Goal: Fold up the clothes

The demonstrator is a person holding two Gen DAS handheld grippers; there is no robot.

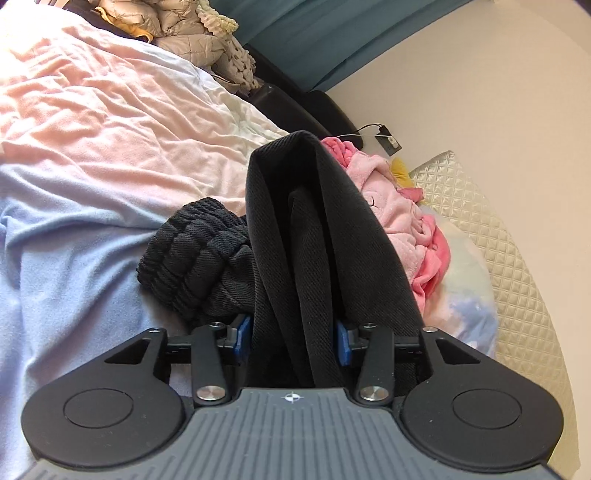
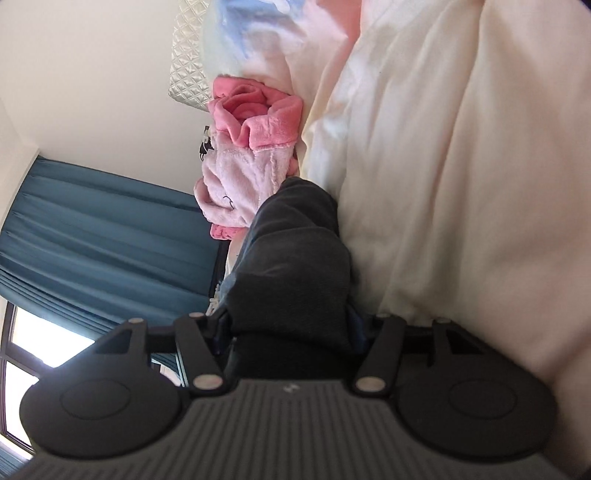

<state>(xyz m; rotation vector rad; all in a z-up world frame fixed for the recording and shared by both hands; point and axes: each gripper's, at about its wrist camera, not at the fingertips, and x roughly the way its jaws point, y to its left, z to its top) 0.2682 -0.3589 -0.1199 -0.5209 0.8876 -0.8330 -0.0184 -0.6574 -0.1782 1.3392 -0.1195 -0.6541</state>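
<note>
A black ribbed garment (image 1: 325,236) runs up from between the blue pads of my left gripper (image 1: 293,338), which is shut on it; its elastic cuff (image 1: 192,254) bunches on the bed to the left. In the right wrist view the same dark garment (image 2: 291,266) fills the gap of my right gripper (image 2: 291,332), which is shut on it and lies tilted sideways against the bed. A pink fleece garment (image 1: 399,218) lies crumpled just behind the black one; it also shows in the right wrist view (image 2: 251,155).
The bed is covered by a pink, blue and cream sheet (image 1: 92,147). A quilted pillow (image 1: 491,229) sits by the wall. A beige puffer jacket (image 1: 177,33) lies at the far end. Teal curtains (image 2: 92,236) hang by a window.
</note>
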